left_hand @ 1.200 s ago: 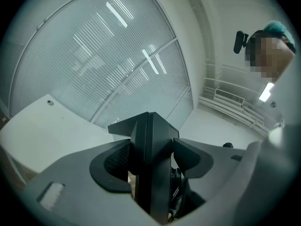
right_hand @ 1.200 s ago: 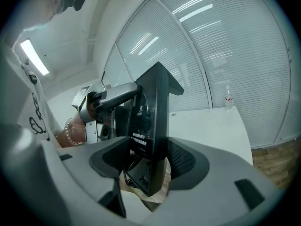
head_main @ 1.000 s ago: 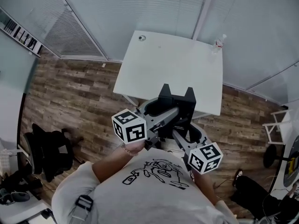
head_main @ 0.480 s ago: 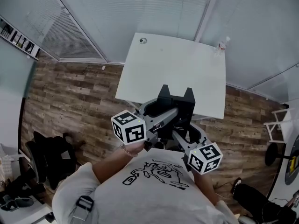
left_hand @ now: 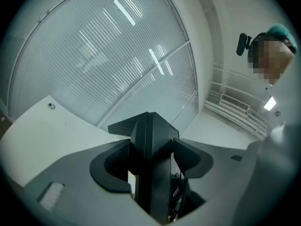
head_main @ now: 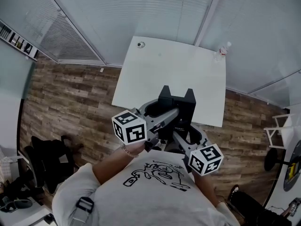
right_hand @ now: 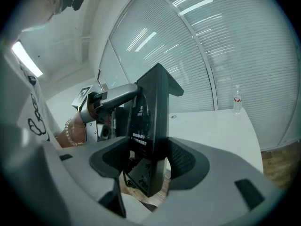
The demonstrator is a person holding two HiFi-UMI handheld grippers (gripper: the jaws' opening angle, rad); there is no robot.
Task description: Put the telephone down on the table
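Head view showed the person's shirt (head_main: 155,192) nearest, then the left gripper (head_main: 159,113) and right gripper (head_main: 185,128), each with its jaws clenched on the black telephone (head_main: 178,102) from opposite sides. The telephone stood upright in the air by the near edge of the white counter (head_main: 174,67), not resting on it. Farther off, a small bottle (head_main: 224,49) stood at the counter's far right corner, before slatted blinds (head_main: 141,13).
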